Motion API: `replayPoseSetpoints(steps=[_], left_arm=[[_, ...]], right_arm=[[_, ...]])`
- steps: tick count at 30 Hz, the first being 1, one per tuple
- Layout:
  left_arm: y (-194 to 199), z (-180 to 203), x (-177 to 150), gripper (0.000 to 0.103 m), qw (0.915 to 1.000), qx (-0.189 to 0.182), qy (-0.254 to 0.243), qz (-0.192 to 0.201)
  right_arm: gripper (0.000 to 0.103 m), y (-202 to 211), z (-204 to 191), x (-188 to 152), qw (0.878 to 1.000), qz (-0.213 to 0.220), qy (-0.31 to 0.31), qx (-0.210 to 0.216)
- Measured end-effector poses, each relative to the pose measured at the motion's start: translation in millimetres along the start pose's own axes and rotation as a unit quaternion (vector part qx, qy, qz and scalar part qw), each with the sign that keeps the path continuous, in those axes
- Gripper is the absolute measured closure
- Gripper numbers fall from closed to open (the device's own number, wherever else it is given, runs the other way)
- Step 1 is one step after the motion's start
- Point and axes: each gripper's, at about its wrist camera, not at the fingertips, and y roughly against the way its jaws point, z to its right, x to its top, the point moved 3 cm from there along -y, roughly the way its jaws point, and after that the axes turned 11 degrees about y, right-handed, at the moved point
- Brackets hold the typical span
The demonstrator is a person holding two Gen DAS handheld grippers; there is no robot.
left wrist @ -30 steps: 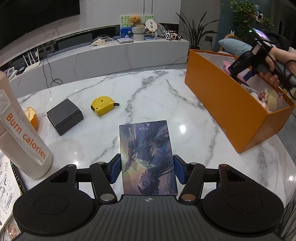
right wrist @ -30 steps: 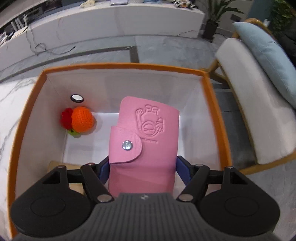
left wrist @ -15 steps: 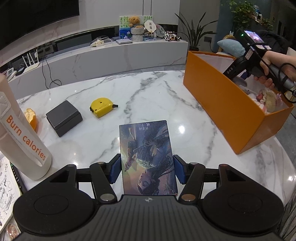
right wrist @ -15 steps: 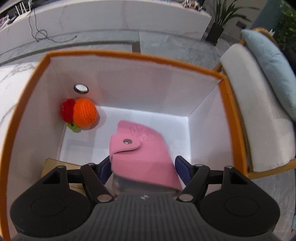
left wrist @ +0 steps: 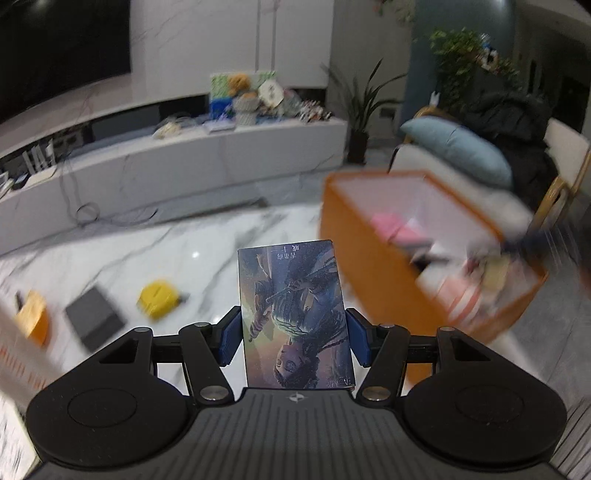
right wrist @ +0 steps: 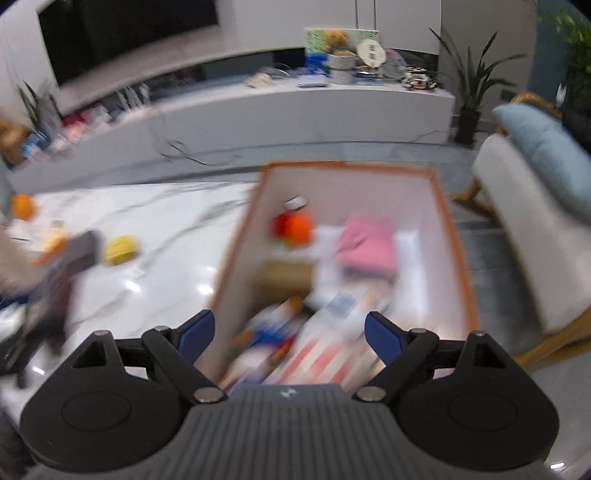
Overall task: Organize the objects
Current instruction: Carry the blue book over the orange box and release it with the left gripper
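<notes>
This is a home living room. A large dark television screen hangs on the pale wall, and directly below it runs a long, low white marble media console. On top of the console sit a teddy bear, a gift bag and small household clutter, with cables trailing down its front to the grey floor. To the right of the console stands a potted plant, and further right a wooden-framed armchair carries a light blue cushion. In front of the console lies a white marble counter.
</notes>
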Motion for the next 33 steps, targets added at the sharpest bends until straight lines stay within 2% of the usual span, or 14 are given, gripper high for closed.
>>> replayPoseSetpoints(steps=[5, 10, 15, 17, 20, 26, 33], left_arm=[[-9.6, 43.6, 34.2, 0.035, 0.9991, -0.035, -0.009, 0.022], [-30.7, 79.2, 45.5, 0.035, 0.9977, -0.061, -0.024, 0.018], [-70.8, 110.2, 51.5, 0.035, 0.9961, -0.068, -0.049, -0.027], [-87.4, 120.0, 52.7, 0.035, 0.9949, -0.072, -0.057, -0.043], [-116.0, 133.6, 55.3, 0.035, 0.993, -0.073, -0.073, -0.058], [-175.9, 149.0, 61.5, 0.035, 0.9913, -0.041, -0.074, -0.101], [-228.0, 154.6, 56.6, 0.035, 0.988, 0.015, -0.082, -0.13]], right_arm=[[0.014, 42.7, -44.6, -72.1, 0.992, 0.049, -0.067, 0.096], [0.014, 33.5, -74.3, -113.8, 0.976, 0.064, -0.13, 0.16], [0.014, 15.0, -85.7, -134.4, 0.98, 0.048, -0.149, 0.124], [0.015, 18.0, -79.5, -132.5, 0.978, 0.067, -0.159, 0.118], [0.014, 22.2, -73.9, -129.2, 0.98, 0.092, -0.157, 0.074], [0.009, 27.4, -75.0, -123.8, 0.981, 0.12, -0.146, 0.034], [0.009, 25.5, -68.7, -126.6, 0.979, 0.122, -0.156, 0.043]])
